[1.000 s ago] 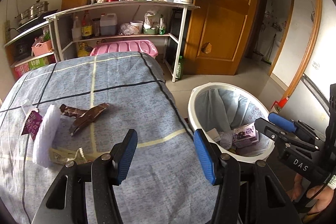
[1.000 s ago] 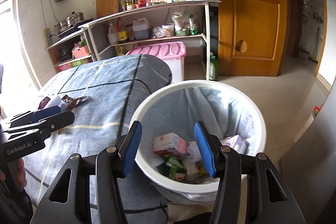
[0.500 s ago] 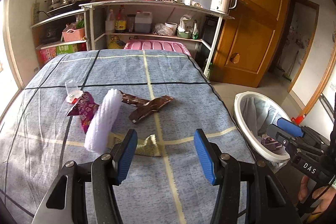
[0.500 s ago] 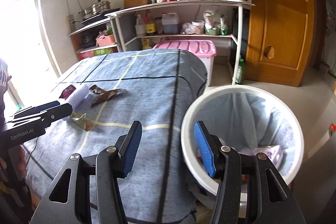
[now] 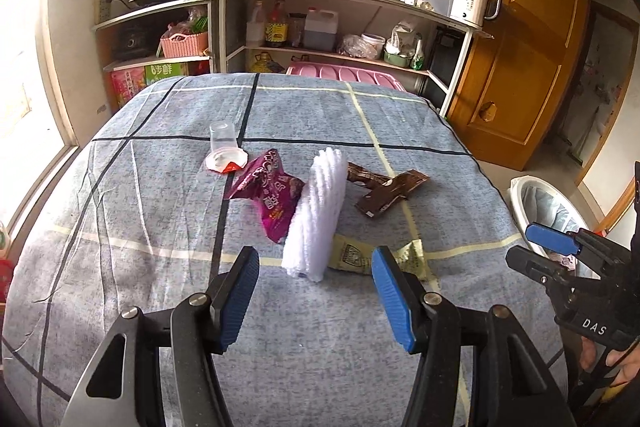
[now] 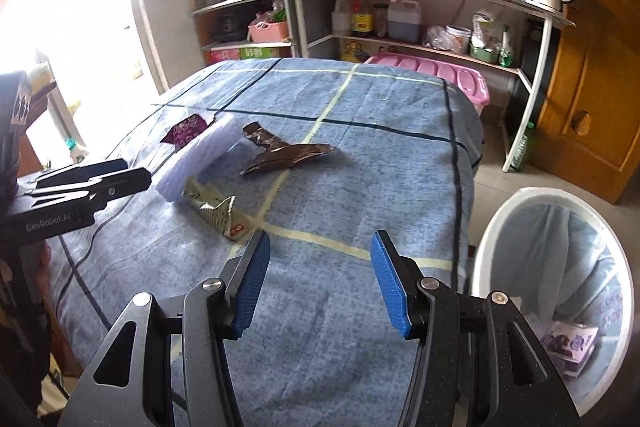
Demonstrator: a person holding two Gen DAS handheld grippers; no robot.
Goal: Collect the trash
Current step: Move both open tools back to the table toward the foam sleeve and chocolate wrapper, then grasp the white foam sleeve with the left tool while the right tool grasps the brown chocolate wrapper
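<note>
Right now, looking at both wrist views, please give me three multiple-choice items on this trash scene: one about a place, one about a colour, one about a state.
1. Where does the white round trash bin stand?
A. On the blue checked cloth
B. On the floor beside the cloth-covered table
C. On the shelf

2. What colour is the snack wrapper lying next to the white foam sheet roll?
A. Magenta
B. Green
C. Black

3. How do the jaws of the left gripper stand?
A. Shut on the foam roll
B. Shut on a wrapper
C. Apart, with nothing between them

Answers:
1 B: the bin sits on the tiled floor, off the edge of the blue checked cloth.
2 A: its printed foil is magenta-purple.
3 C: the blue pads stand apart above bare cloth, short of the roll.
</note>
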